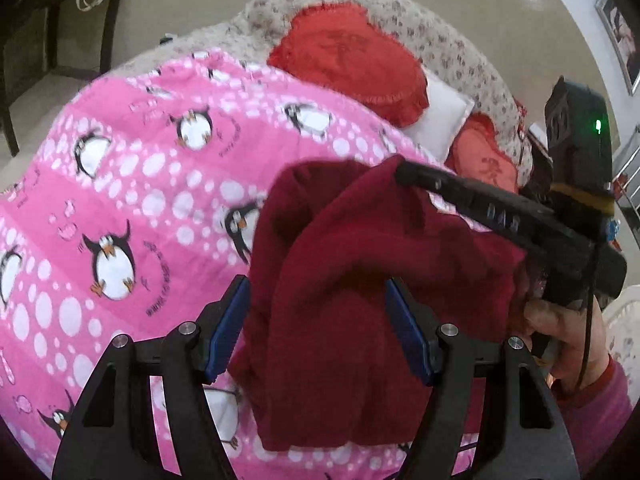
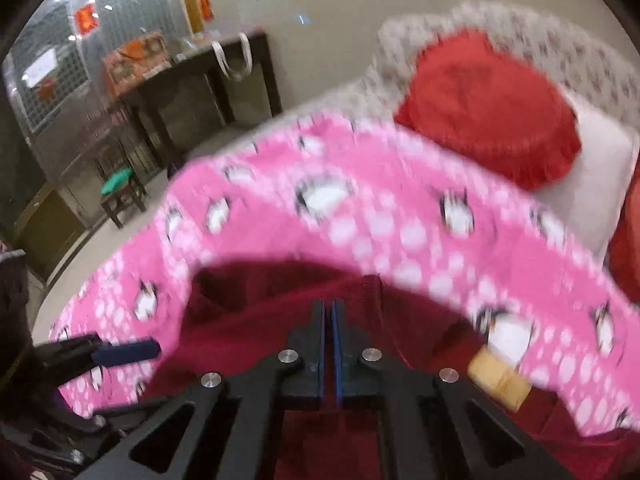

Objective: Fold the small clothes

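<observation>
A dark red garment (image 1: 344,304) hangs bunched between two hand-held grippers above a bed spread with a pink penguin-print blanket (image 1: 132,184). The left wrist view shows what the right one cannot: the right gripper (image 1: 404,172) reaching in from the right, its black fingers pressed together on the garment's upper edge, with the person's right hand (image 1: 568,332) and a pink sleeve cuff on the handle below. The same view shows the left gripper (image 1: 318,312) with its blue-padded jaws spread wide, the cloth draped between and over them, not pinched. The right wrist view, heavily blurred, shows the right gripper (image 2: 328,312) from behind, its blue pads nearly touching with red cloth (image 2: 256,320) at their tips and spread beneath the frame, and one blue pad of the left gripper entering at the lower left edge. The garment looks thick and soft, folded over itself in deep vertical creases, its lower hem falling toward the blanket. A tan tag-like patch (image 2: 500,380) sits at the cloth's right side in the right wrist view; what it is cannot be told. Behind the blanket lie a round red cushion (image 1: 348,60), a white pillow (image 1: 440,120), a second red cushion (image 1: 484,160) and a floral bedcover (image 1: 452,44). A dark wooden table (image 2: 200,80) carrying white bag handles stands on the tiled floor to the left.
</observation>
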`<state>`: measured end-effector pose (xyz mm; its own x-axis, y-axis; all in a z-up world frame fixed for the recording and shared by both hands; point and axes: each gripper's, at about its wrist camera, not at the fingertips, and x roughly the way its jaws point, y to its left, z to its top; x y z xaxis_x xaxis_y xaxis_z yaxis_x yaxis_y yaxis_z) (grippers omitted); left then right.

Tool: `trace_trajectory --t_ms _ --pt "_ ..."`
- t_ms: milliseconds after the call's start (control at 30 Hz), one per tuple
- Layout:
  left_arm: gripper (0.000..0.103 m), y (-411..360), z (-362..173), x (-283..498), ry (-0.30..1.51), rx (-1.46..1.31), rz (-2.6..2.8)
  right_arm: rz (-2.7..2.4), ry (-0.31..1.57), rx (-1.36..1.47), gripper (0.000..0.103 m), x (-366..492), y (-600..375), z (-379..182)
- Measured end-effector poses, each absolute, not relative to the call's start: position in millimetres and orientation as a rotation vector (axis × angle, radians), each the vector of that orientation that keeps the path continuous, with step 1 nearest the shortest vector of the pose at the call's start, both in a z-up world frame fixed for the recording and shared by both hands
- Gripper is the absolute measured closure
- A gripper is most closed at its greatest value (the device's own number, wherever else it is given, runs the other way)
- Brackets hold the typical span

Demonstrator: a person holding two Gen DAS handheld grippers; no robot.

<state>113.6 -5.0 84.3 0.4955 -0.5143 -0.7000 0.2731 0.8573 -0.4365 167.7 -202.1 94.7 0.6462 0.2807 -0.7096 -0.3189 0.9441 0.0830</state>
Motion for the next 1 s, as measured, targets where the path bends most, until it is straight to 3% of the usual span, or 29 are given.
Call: trace_trajectory --t_ms 167,233,433,533,633,767,1000 --pt "0.034 -12.2 84.7 118.7 0.957 -0.314 -0.484 0.315 0.751 0.022 0.103 193.7 -186.1 91.8" --pt "0.034 -18.4 84.8 118.8 0.96 -0.286 -0.471 0.323 0.812 0.074 0.103 198.1 -186.9 86.2" --pt "0.034 -30.1 85.8 117.8 0.938 -0.249 -0.481 0.244 0.814 0.103 0.1 112.0 -244.9 109.3" --pt "0.034 -42.9 80.2 130.0 0.938 -0.222 -0.47 0.113 0.807 0.156 0.094 66.1 -306.4 109.6" --pt "0.034 -57.3 63.3 154.2 0.968 -0.195 -0.421 -0.11 0.825 0.156 0.076 47.8 -369.8 94.6" --pt "0.03 -62.8 54.4 176.0 0.992 -0.217 -0.369 -0.148 0.912 0.32 0.076 58.4 -432.6 61.8" --pt "0.03 -48.2 70.9 153.5 0.989 -0.229 -0.38 -0.029 0.839 0.384 0.073 -17.6 -414.0 102.5"
